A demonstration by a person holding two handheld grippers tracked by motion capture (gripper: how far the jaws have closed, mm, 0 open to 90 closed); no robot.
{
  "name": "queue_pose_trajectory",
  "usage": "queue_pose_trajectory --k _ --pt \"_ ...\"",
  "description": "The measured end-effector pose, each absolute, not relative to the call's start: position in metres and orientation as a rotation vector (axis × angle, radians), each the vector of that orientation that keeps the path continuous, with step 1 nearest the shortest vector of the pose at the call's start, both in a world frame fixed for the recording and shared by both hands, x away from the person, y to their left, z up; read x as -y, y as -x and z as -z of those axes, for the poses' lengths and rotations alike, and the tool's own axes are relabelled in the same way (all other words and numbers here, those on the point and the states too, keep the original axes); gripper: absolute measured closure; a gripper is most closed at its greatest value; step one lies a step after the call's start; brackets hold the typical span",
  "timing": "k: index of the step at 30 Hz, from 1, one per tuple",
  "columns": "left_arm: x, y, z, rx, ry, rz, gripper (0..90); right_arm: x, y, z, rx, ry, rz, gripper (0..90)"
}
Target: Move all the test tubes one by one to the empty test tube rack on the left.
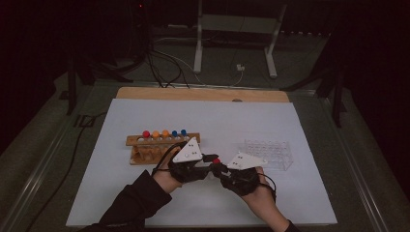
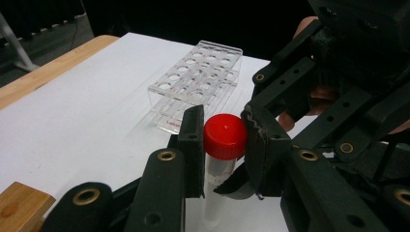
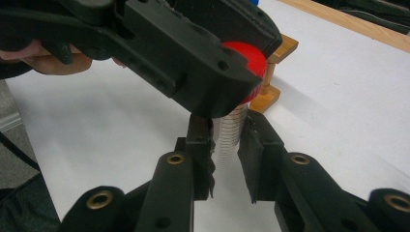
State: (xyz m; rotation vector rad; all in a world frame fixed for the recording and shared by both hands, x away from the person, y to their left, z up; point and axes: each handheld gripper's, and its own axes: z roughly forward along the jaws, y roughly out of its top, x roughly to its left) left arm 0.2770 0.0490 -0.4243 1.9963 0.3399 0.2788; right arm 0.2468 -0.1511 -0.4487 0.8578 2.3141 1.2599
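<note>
Two grippers meet over the white mat (image 1: 121, 145) between the wooden rack (image 1: 145, 153) and clear rack (image 1: 270, 153): the right gripper (image 3: 226, 145) clamps the tube (image 3: 231, 133) body, the left gripper (image 2: 223, 137) grips its red cap (image 2: 225, 136).

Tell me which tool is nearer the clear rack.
Right. The right tool sits just beside the clear rack, gripping the tube; the left tool is farther over, by the wooden rack, clamped on the red cap.
</note>
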Motion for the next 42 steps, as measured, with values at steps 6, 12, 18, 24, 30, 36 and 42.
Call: queue_pose_trajectory --k 6,12,18,24,30,36,42 --pt "-0.059 -0.28 0.419 -0.378 -1.961 -0.288 71.7 0.155 -0.246 0.447 -2.291 -0.86 -1.287 63.0" --pt "-0.077 -0.279 0.411 -0.415 -1.947 -0.335 71.7 0.162 -0.247 0.444 -2.255 -0.876 -1.314 43.3" --pt "-0.102 -0.275 0.402 -0.452 -1.945 -0.396 71.7 0.165 -0.248 0.445 -2.243 -0.896 -1.294 18.5" --pt "-0.133 -0.273 0.395 -0.513 -1.929 -0.466 71.7 0.166 -0.25 0.446 -2.235 -0.927 -1.275 2.2" --pt "-0.169 -0.271 0.384 -0.587 -1.866 -0.536 71.7 0.171 -0.25 0.443 -2.235 -0.907 -1.317 0.0" --pt "-0.2 -0.271 0.368 -0.637 -1.814 -0.614 71.7 0.174 -0.249 0.441 -2.226 -0.901 -1.33 0.0" --pt "-0.219 -0.281 0.365 -0.67 -1.785 -0.686 71.7 0.175 -0.249 0.441 -2.219 -0.893 -1.33 0.0"
